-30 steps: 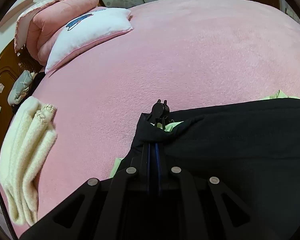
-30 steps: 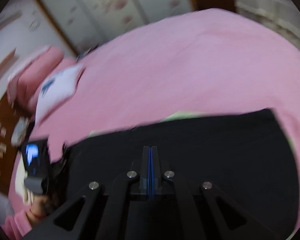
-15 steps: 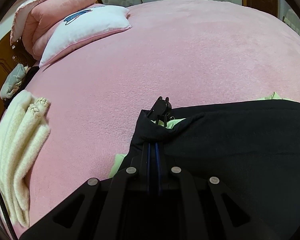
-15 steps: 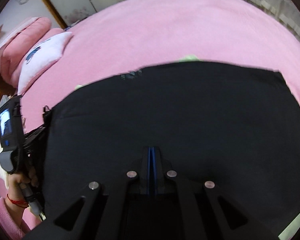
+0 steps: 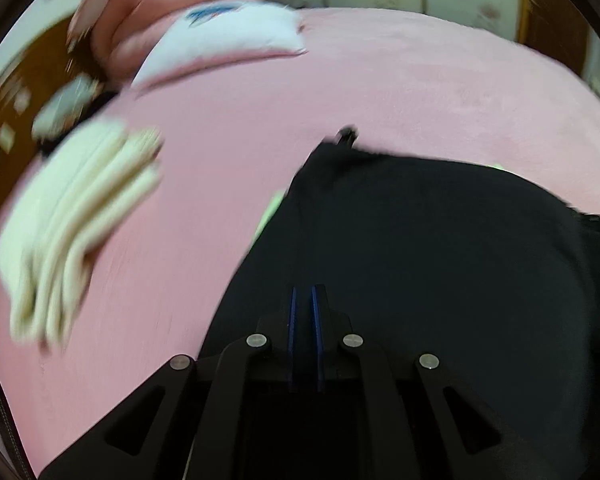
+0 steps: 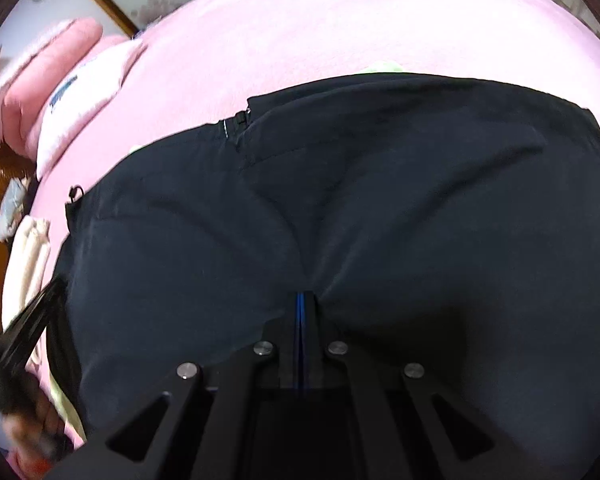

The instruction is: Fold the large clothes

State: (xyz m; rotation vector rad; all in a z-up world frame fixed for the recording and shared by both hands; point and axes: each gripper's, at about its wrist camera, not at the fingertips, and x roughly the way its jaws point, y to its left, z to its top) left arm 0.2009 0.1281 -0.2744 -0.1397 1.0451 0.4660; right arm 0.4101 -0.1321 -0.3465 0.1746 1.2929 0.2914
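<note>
A large black garment (image 5: 440,248) with a light green lining lies on the pink bed (image 5: 260,128). It fills the lower half of the right wrist view (image 6: 380,184). My left gripper (image 5: 303,296) sits low over the garment's near part, its blue pads a narrow gap apart, with no cloth seen between them. My right gripper (image 6: 302,300) is shut on a pinch of the black garment, and creases radiate from it. The left gripper also shows blurred at the lower left of the right wrist view (image 6: 28,344).
A folded cream knit (image 5: 72,220) lies on the bed's left side. A white pillow (image 5: 228,48) and a pink quilt (image 5: 148,4) sit at the head. A wooden headboard (image 5: 8,112) stands at the far left.
My left gripper has let go of the garment's corner and pulled back toward me; that view is blurred by motion. The right gripper stays shut on the cloth, which now lies wider and flatter.
</note>
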